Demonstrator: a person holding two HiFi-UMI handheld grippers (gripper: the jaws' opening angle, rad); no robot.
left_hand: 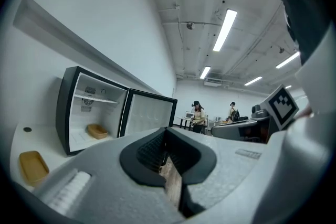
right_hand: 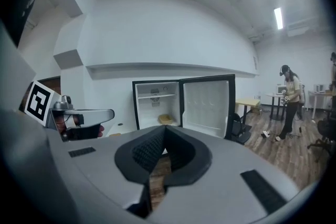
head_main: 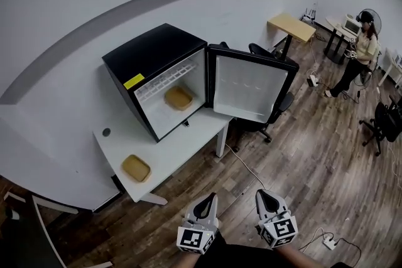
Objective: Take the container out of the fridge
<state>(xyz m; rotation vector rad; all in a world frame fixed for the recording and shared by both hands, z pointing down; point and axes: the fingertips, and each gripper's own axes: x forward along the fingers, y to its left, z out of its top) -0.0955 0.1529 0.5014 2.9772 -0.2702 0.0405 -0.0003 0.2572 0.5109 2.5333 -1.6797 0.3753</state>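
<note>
A black mini fridge (head_main: 151, 53) stands on a white table (head_main: 188, 144) with its door (head_main: 251, 88) swung open to the right. A tan container (head_main: 179, 98) lies on the fridge's bottom shelf; it also shows in the left gripper view (left_hand: 97, 131) and the right gripper view (right_hand: 166, 119). A second tan container (head_main: 135, 167) sits on the table's near left end. My left gripper (head_main: 204, 206) and right gripper (head_main: 269, 201) hover side by side over the wood floor, well short of the table. Both are shut with nothing held (left_hand: 165, 136) (right_hand: 164, 134).
Black office chairs (head_main: 276, 107) stand behind the open door, with a wooden desk (head_main: 292, 27) beyond. A person (head_main: 361, 50) stands at the far right near another black chair (head_main: 384, 122). A power strip and cables (head_main: 330, 241) lie on the floor by my right gripper.
</note>
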